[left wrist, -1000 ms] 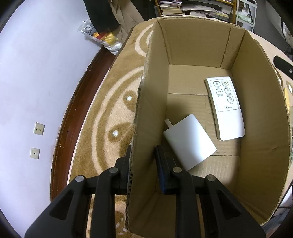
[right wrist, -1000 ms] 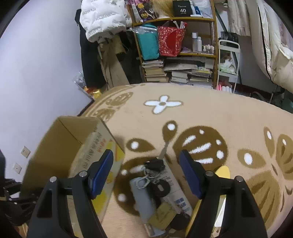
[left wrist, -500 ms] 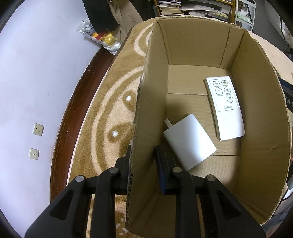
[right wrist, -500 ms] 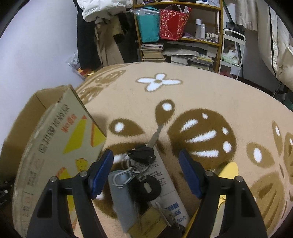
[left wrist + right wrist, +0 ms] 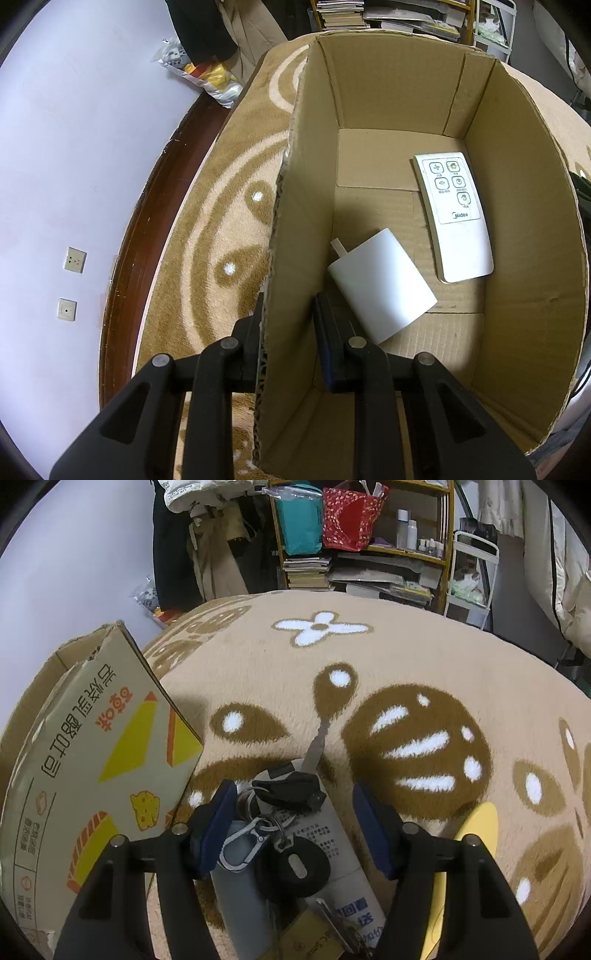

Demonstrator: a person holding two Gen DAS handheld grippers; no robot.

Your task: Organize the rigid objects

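Note:
My left gripper point(image 5: 291, 314) is shut on the left wall of an open cardboard box point(image 5: 517, 258), one finger outside and one inside. On the box floor lie a white remote point(image 5: 454, 221) and a white charger point(image 5: 380, 288). In the right wrist view, a bunch of keys point(image 5: 288, 794) with a black fob and a carabiner lies on a white tube point(image 5: 332, 845), beside a grey flat object point(image 5: 240, 897). My right gripper point(image 5: 295, 797) straddles the keys. Its jaws are closing, and the blue pads stand clear of the keys. The box point(image 5: 92, 775) stands just to the left.
A yellow object point(image 5: 476, 823) lies on the patterned carpet point(image 5: 406, 653) right of the right finger. A cluttered shelf point(image 5: 369, 554) with books and bags stands at the back. A wall with sockets point(image 5: 74, 260) and a plastic bag point(image 5: 207, 74) lie left of the box.
My right gripper has come down over the keys and its jaws have narrowed around them. The left gripper and the box have not moved.

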